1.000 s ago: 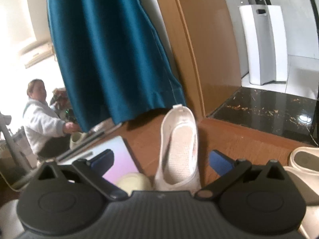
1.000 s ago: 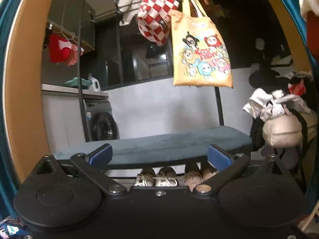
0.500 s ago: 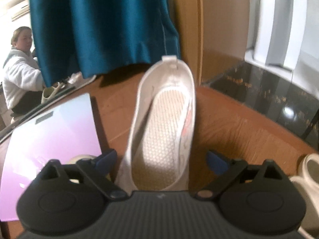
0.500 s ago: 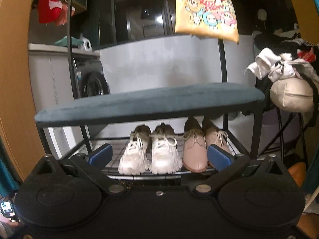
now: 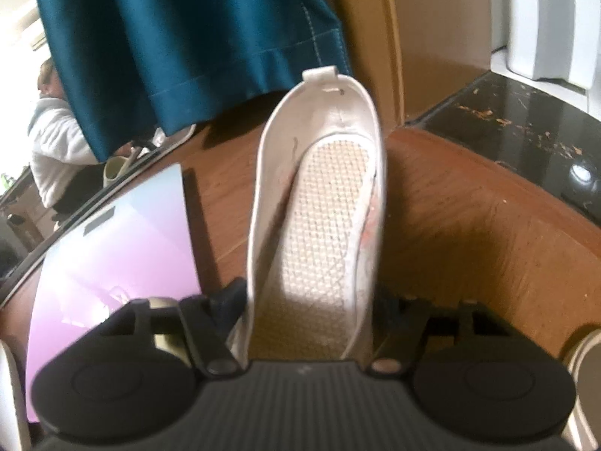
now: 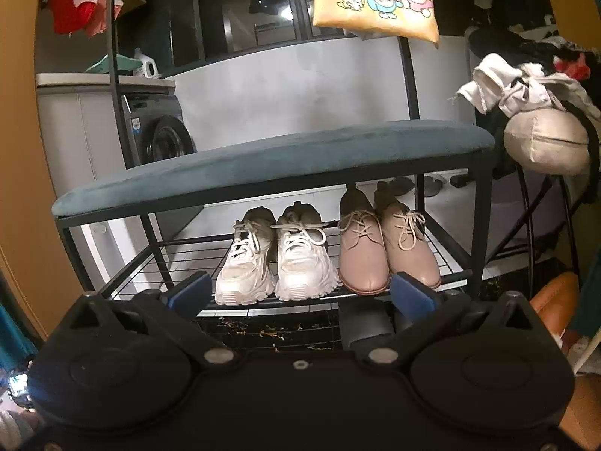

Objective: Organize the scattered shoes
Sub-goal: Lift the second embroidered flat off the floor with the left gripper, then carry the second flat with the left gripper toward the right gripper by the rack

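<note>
We find the wooden floor (image 5: 469, 225) bounded ahead by a teal curtain (image 5: 180, 37) and a wooden door frame (image 5: 368, 37), and to the right by a step onto black marble (image 5: 526, 127). A lilac scale (image 5: 112, 240) lies just left of the shoe; open floor remains to its right.

One white slip-on shoe (image 5: 323, 218) sits between the fingers of the left gripper (image 5: 311, 300), heel away from us. Both fingers press against its sides, so we record the jaws as closed upon it.

The right gripper (image 6: 300, 293) stands wide open and holds nothing. It faces the shoe rack (image 6: 477, 225), whose wire shelf carries two pairs: white sneakers (image 6: 278, 259) and pink lace-ups (image 6: 387, 248). The shelf's left portion is bare. A padded seat (image 6: 270, 161) caps the rack.
</note>
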The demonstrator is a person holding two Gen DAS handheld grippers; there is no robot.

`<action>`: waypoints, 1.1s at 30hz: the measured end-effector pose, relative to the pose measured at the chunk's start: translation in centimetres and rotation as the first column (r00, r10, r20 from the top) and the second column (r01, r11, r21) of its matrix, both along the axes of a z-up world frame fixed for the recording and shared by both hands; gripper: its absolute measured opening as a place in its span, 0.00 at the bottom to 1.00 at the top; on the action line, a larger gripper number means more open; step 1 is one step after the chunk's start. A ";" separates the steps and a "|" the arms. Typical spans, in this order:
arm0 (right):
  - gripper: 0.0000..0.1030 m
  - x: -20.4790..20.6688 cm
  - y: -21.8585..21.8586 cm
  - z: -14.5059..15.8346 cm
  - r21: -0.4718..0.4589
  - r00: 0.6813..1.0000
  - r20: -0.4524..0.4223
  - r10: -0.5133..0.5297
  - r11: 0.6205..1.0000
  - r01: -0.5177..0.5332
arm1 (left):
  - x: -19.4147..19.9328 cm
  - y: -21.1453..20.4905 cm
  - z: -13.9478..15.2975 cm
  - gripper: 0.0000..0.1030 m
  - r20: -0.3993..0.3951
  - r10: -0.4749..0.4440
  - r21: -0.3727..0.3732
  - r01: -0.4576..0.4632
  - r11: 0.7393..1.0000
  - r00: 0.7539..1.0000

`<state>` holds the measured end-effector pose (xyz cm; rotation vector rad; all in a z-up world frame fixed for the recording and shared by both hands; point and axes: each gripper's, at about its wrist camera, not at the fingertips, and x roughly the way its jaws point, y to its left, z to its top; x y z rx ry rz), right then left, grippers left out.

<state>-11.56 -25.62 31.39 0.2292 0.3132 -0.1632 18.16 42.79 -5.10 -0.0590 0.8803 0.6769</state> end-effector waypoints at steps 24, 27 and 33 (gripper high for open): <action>1.00 -1.4 0.2 -11.3 0.052 0.994 0.054 0.096 0.994 -0.099 | -12.6 -18.4 13.2 0.57 0.271 -0.250 -0.012 0.263 0.965 0.930; 1.00 -1.3 -0.5 -13.2 0.063 0.997 0.058 0.057 0.996 -0.060 | -14.0 -21.9 14.2 0.57 0.304 -0.299 -0.016 0.319 0.948 0.905; 1.00 -1.9 -3.3 -15.9 0.142 0.999 0.043 -0.015 0.990 0.008 | -16.7 -31.1 14.4 0.57 0.372 -0.373 -0.095 0.435 0.895 0.850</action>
